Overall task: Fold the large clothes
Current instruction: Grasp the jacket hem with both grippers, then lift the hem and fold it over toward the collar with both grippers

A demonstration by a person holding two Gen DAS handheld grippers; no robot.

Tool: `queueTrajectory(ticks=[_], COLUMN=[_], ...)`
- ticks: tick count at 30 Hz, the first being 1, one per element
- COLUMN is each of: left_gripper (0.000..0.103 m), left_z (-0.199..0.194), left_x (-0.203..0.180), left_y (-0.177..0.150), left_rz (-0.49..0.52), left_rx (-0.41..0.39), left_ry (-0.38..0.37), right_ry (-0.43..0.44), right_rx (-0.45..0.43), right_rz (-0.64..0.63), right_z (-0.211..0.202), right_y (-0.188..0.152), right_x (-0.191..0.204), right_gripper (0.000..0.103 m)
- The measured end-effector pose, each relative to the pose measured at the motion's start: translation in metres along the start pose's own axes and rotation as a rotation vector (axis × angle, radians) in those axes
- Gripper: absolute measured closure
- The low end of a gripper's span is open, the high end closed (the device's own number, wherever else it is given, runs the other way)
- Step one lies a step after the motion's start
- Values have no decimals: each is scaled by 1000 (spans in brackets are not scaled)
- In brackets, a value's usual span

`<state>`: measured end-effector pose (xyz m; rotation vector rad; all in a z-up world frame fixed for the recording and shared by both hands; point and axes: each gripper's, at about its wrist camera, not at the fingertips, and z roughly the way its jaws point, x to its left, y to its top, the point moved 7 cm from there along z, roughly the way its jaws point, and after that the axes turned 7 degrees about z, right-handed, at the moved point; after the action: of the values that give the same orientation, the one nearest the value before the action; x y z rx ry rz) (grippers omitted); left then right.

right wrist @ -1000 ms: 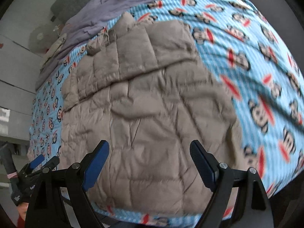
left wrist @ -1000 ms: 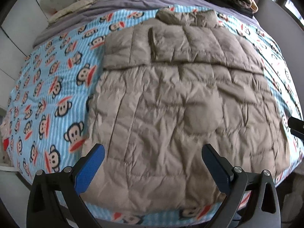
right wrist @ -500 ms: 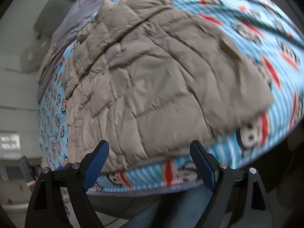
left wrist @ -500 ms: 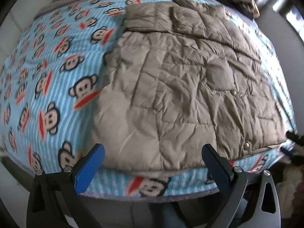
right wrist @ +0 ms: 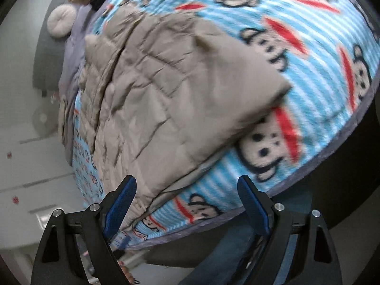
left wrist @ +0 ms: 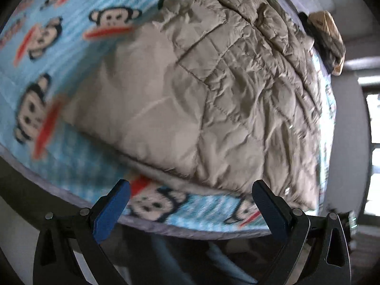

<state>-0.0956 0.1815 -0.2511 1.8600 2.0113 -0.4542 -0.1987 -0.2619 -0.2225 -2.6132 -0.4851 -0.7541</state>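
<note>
Now both of my views sit much lower and closer than a second ago: the near hem of the taupe quilted puffer coat point(left wrist: 190, 90) fills the frames where the whole garment showed before, and each picture has rolled, so the coat runs slantwise across it. Motion blur smears the near edge in both views.

The coat lies flat on the light-blue monkey-print blanket point(left wrist: 71, 47) covering the bed, its hem beside the blanket's near edge. In the left wrist view its long axis runs from the hem at about 7 o'clock to the collar end at about 1 o'clock, toward a pile of tan and dark clothes point(left wrist: 329, 40) at 2 o'clock. In the right wrist view the coat point(right wrist: 166, 99) runs from the hem at 6 o'clock up to 11 o'clock, with one hem corner jutting toward 3 o'clock over the blanket point(right wrist: 308, 35). A round pale cushion point(right wrist: 60, 21) sits beyond, at 10 o'clock.

My left gripper point(left wrist: 190, 206) hangs just off the bed's edge, blue-padded fingers point(left wrist: 111, 211) spread wide with nothing between them. My right gripper point(right wrist: 186, 204) is likewise released, its left pad point(right wrist: 120, 204) just beside the hem, though blur hides whether it touches.
</note>
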Motion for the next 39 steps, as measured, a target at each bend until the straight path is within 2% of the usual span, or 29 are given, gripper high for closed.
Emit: queueTrajectory(ticks=[3, 7, 12, 16, 17, 18, 19, 20, 22, 23, 25, 27, 33, 34, 39], left_gripper=[1, 1, 1, 4, 12, 18, 33, 52, 78, 84, 87, 87, 89, 93, 93], left_z=[9, 17, 24, 27, 26, 25, 25, 24, 25, 23, 16, 8, -22, -26, -45], left_x=[-6, -10, -11, -12, -12, -12, -13, -13, -12, -12, -13, -18, -36, -39, -59], left_y=[8, 21, 32, 30, 30, 31, 32, 33, 35, 37, 40, 44, 65, 69, 97], left_rz=[-28, -28, -29, 9, 17, 29, 39, 48, 63, 69, 95, 132, 170, 181, 215], left_rx=[3, 3, 12, 14, 11, 9, 10, 15, 34, 34, 20, 1, -65, -71, -123], left_ry=[-59, -88, -88, -70, -63, -55, -54, -54, -75, -88, -108, -124, -203, -208, -235], right_ry=[69, 141, 151, 158, 160, 162, 163, 162, 156, 154, 148, 147, 163, 170, 196], right_rx=[27, 29, 35, 28, 23, 20, 18, 15, 14, 11, -7, -31, -70, -78, -99], right_rz=[68, 116, 151, 175, 184, 188, 190, 191, 193, 194, 189, 169, 144, 135, 93], right_z=[9, 24, 39, 40, 40, 40, 40, 39, 39, 40, 39, 36, 28, 25, 10], right_y=[8, 17, 26, 29, 29, 29, 30, 29, 29, 28, 28, 27, 26, 26, 26], right_x=[-7, -5, -2, -6, -6, -6, -7, -8, -11, -11, -10, -5, 7, 11, 36], right_gripper=[14, 14, 14, 14, 16, 22, 35, 43, 74, 79, 90, 93, 94, 95, 95])
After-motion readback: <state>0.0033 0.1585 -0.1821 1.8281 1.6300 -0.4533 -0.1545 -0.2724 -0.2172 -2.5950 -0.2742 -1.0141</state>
